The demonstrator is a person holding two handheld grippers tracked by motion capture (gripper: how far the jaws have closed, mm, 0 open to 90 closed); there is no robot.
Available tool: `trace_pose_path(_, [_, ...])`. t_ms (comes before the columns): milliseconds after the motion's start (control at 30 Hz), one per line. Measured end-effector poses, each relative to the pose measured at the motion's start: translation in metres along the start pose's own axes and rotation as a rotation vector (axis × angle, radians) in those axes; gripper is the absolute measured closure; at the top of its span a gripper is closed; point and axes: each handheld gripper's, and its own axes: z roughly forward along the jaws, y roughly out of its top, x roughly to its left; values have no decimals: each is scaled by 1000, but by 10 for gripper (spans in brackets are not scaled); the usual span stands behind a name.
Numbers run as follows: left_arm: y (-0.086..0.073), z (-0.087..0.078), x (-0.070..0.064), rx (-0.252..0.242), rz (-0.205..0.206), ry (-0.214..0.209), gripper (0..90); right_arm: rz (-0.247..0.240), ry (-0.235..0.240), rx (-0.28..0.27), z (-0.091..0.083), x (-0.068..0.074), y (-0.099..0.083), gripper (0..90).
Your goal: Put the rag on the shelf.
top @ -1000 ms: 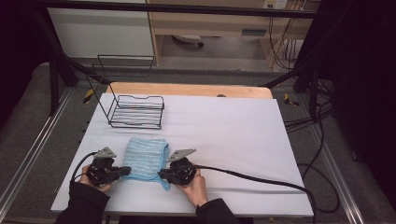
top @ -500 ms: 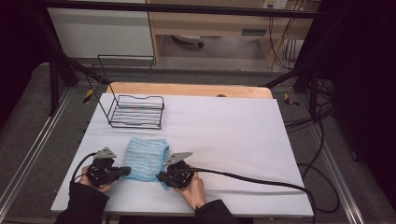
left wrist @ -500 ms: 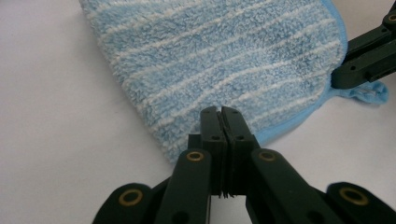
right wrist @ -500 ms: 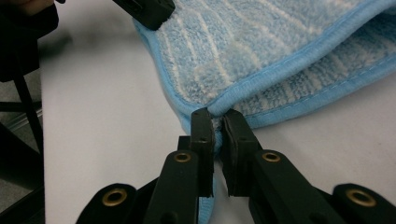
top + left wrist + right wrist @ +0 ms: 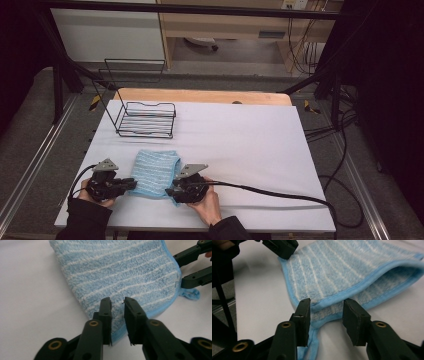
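Towel (image 5: 154,171) folded at table's (image 5: 250,145) near edge, left gripper (image 5: 117,302) and right gripper (image 5: 325,307) both apart astride its corners; risk: right closing could catch one layer only, so fold slips open.

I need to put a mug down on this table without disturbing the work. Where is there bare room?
The right half of the table is bare, from the blue towel to the right edge, above the cable. Crowded: the near left, with the towel, the left gripper and right gripper, and the wire rack behind.
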Motion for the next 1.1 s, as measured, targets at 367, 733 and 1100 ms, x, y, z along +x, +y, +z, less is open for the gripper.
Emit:
trace_pose_path(367, [8, -5, 6, -90, -23, 87, 364, 63, -110, -99, -7, -46, 38, 453])
trace_pose_path(733, [6, -1, 10, -105, -18, 90, 203, 149, -93, -16, 32, -85, 40, 748])
trace_pose_path(1100, [5, 0, 10, -109, -11, 96, 190, 63, -137, -86, 33, -79, 66, 893])
